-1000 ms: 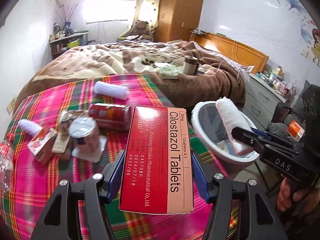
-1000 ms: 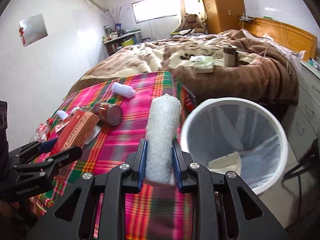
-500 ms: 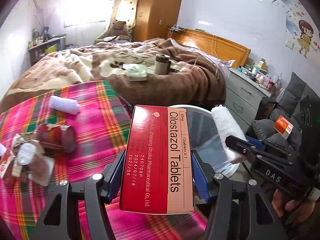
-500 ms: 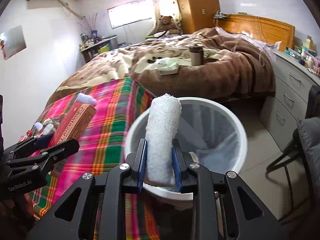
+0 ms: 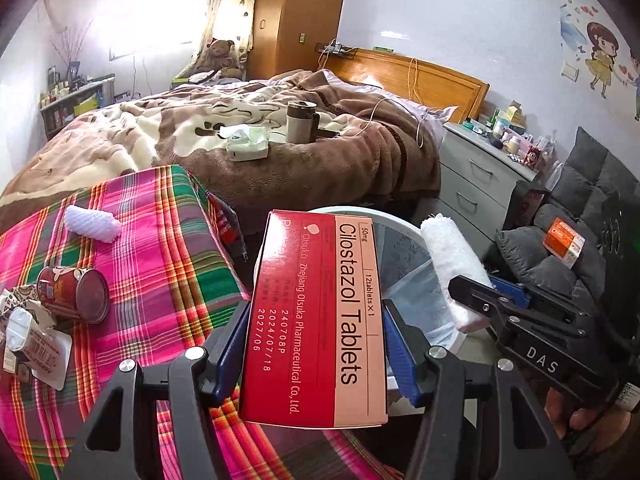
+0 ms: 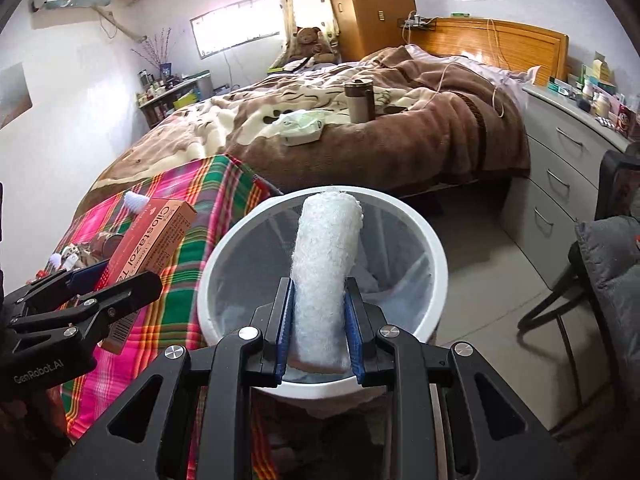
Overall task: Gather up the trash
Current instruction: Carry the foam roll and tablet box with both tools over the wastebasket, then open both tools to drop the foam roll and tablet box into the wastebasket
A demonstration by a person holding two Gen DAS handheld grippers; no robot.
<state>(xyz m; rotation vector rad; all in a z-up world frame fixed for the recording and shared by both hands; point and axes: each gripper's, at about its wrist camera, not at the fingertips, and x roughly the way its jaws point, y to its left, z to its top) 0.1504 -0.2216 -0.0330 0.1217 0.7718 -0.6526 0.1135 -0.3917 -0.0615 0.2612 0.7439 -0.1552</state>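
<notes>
My left gripper [image 5: 316, 344] is shut on a red Cilostazol tablet box [image 5: 316, 320], held at the table's right edge beside the white trash bin [image 5: 404, 228]. The box also shows in the right wrist view [image 6: 156, 236]. My right gripper [image 6: 320, 328] is shut on a white foam roll [image 6: 326, 272], held over the bin's open mouth [image 6: 432, 248]. The roll shows in the left wrist view [image 5: 456, 268] too. The bin has a clear liner with some trash inside.
On the plaid tablecloth [image 5: 160, 248] lie another white roll [image 5: 92, 224], a red can [image 5: 74, 294] on its side and wrappers [image 5: 32, 340]. A bed [image 6: 360, 136] with a cup and tissue pack stands behind. A grey dresser [image 6: 568, 172] is at right.
Both grippers have moved right from over the table toward the bin. The roll now hangs over the bin's mouth and the box is at its left rim.
</notes>
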